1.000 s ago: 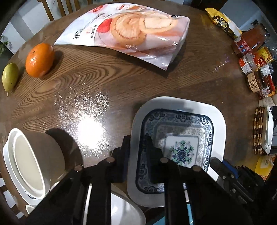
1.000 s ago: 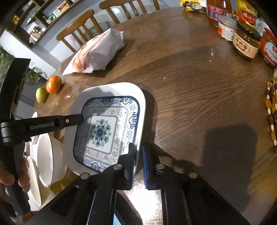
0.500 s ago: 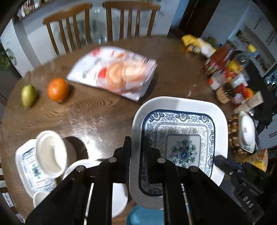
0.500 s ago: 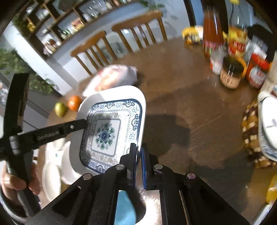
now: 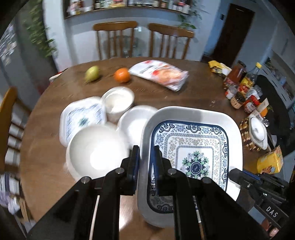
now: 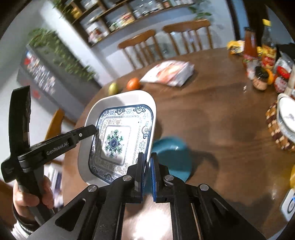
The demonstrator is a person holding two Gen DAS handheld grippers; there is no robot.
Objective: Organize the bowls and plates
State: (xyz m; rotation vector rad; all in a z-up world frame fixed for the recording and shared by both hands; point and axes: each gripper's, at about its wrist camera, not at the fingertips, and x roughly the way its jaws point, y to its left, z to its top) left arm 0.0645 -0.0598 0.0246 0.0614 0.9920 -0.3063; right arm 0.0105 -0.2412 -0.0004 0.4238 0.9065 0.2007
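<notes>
Left wrist: left gripper point(image 5: 145, 162) jaws clamped on the near-left rim of the square patterned plate point(image 5: 193, 147), held clear above the worktop point(image 5: 184, 96). Glazed, rigid, probably slippery, breakable.

Right wrist: right gripper point(image 6: 147, 171) jaws pinch the opposite rim; a two-sided rim hold seems soundest.

Beyond the claw, on the far side of the wooden table point(image 5: 193, 96), a green pear point(image 5: 92, 73) lies beside an orange point(image 5: 122, 74), with a snack bag point(image 5: 160, 74) just to the right of the fruit. Further right of the claw, jars and sauce bottles point(image 5: 241, 86) crowd the table's edge near a yellow box point(image 5: 270, 162). Two wooden chairs point(image 5: 143, 40) stand behind the table, below a shelf point(image 5: 129, 5).
</notes>
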